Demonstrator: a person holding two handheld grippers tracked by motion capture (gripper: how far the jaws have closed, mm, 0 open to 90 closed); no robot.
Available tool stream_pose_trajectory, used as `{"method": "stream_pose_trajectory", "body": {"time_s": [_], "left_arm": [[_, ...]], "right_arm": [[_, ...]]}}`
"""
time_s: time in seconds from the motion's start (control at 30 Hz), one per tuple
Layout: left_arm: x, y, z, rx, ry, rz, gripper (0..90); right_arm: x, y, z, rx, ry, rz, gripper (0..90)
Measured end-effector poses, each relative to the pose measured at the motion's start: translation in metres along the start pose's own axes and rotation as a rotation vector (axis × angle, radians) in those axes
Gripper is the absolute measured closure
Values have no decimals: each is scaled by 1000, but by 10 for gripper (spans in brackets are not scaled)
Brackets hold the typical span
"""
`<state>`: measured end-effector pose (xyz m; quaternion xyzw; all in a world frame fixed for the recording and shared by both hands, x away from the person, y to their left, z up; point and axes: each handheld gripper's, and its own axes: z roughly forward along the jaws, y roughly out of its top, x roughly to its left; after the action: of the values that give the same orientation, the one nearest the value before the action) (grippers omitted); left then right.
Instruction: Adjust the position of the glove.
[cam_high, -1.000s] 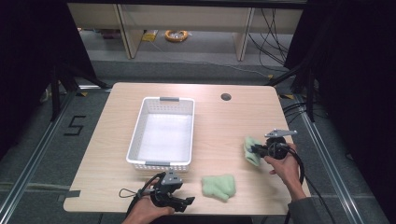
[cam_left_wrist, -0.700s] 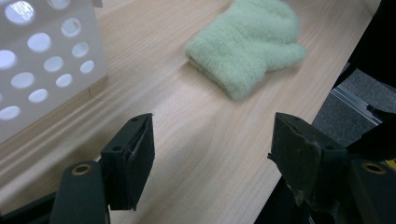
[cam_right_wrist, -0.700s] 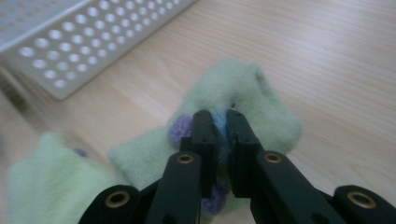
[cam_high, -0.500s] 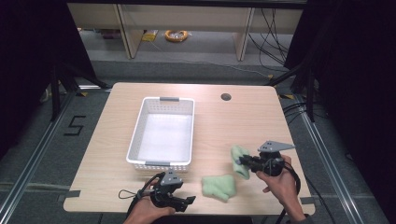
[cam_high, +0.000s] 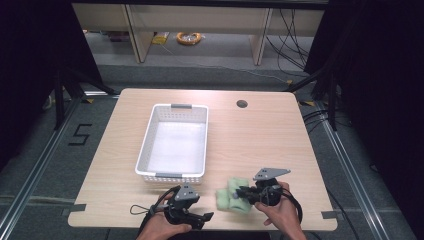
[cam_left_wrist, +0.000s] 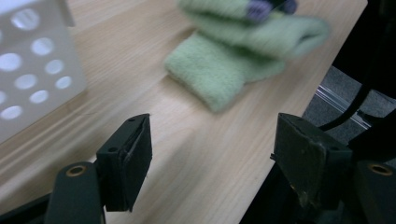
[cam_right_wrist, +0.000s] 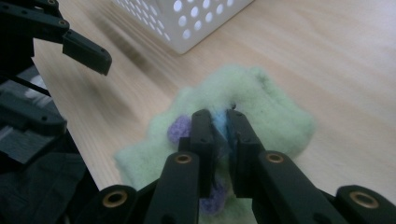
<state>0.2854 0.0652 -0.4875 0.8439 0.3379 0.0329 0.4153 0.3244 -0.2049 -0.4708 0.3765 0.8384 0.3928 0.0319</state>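
A fuzzy green sock (cam_high: 235, 184) with purple and blue patches hangs in my right gripper (cam_high: 239, 192), whose jaws are shut on it (cam_right_wrist: 261, 100). It sits over a second green sock (cam_high: 227, 204) lying flat near the table's front edge, touching or just above it. In the right gripper view the gripper (cam_right_wrist: 220, 119) pinches the sock's middle. My left gripper (cam_high: 207, 216) stands open at the front edge, just left of the socks. Between its wide-apart jaws (cam_left_wrist: 212, 140) is bare table, with the flat sock (cam_left_wrist: 219, 79) ahead and the held sock (cam_left_wrist: 224, 7) above it.
A white perforated basket (cam_high: 145, 145) stands on the table's left middle, its near corner (cam_left_wrist: 28, 70) close to my left gripper. The table's front edge runs right beside both grippers. A round cable hole (cam_high: 242, 104) is at the back.
My right gripper has carried the green sock leftward and toward the front edge, from the table's right side to over the second sock. The left gripper has stayed put, open.
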Motion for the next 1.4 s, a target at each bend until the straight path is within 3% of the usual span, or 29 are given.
{"method": "stream_pose_trajectory", "body": {"time_s": [0.03, 0.13, 0.23, 0.47, 0.5, 0.53, 0.6, 0.67, 0.7, 0.73, 0.8, 0.83, 0.93, 0.97, 1.0, 1.17, 1.2, 1.23, 1.27, 1.3, 1.33, 1.4], "left_arm": [[-2, 0, 1, 3, -16, 22, 276], [-11, 1, 9, 0, -22, 29, 284], [-18, 3, 15, 3, -29, 54, 322], [-32, 16, 26, -2, -7, 184, 422], [-33, 16, 28, -6, -2, 169, 434], [-34, 17, 30, -4, -5, 169, 449], [-32, 20, 33, 5, -3, 201, 468], [-31, 21, 38, -2, 10, 170, 495], [-29, 23, 39, 7, 1, 195, 519], [-28, 22, 41, 7, 2, 170, 546], [-23, 24, 44, 13, -25, 156, 610], [-23, 24, 45, -6, -26, 127, 669], [-22, 27, 42, -7, 1, 158, 794], [-21, 29, 40, -8, -2, 164, 817], [-21, 30, 39, -20, -7, 147, 826], [-11, 36, 21, -44, 7, 163, 852], [-9, 37, 20, -47, 7, 183, 852], [-10, 37, 20, -63, 7, 153, 852], [-8, 37, 19, -58, 11, 157, 852], [-4, 38, 19, -45, 13, 191, 852], [-2, 38, 20, -38, 8, 186, 852], [2, 36, 24, -36, 5, 170, 852]], "right_arm": [[0, -1, 4, 1, 0, 1, 825], [0, -2, 11, 1, 22, 9, 815], [1, -2, 10, 2, 7, 18, 809], [0, -2, 9, -16, 29, 36, 812], [0, -2, 8, -15, 15, 23, 812], [1, -3, 8, -12, 37, 47, 812], [0, -3, 7, -15, 26, 41, 813], [0, -3, 7, -15, 29, 41, 815], [0, -3, 7, -15, 28, 40, 817], [0, -3, 7, -18, 23, 40, 818], [0, -3, 7, -27, 39, 37, 825], [2, -3, 6, -29, 36, 50, 828], [0, -2, 2, -41, 31, 29, 837], [2, -2, 1, -42, 44, 53, 839], [0, -2, -2, -55, 25, 20, 840], [7, -2, -9, -77, 70, 57, 844], [10, -1, -12, -80, 57, 33, 845], [11, -1, -11, -93, 70, 26, 845], [13, 0, -11, -93, 76, 24, 846], [16, -1, -12, -99, 70, 17, 847], [20, -1, -12, -81, 72, 46, 847], [20, -3, -11, -83, 54, 14, 847]]}}
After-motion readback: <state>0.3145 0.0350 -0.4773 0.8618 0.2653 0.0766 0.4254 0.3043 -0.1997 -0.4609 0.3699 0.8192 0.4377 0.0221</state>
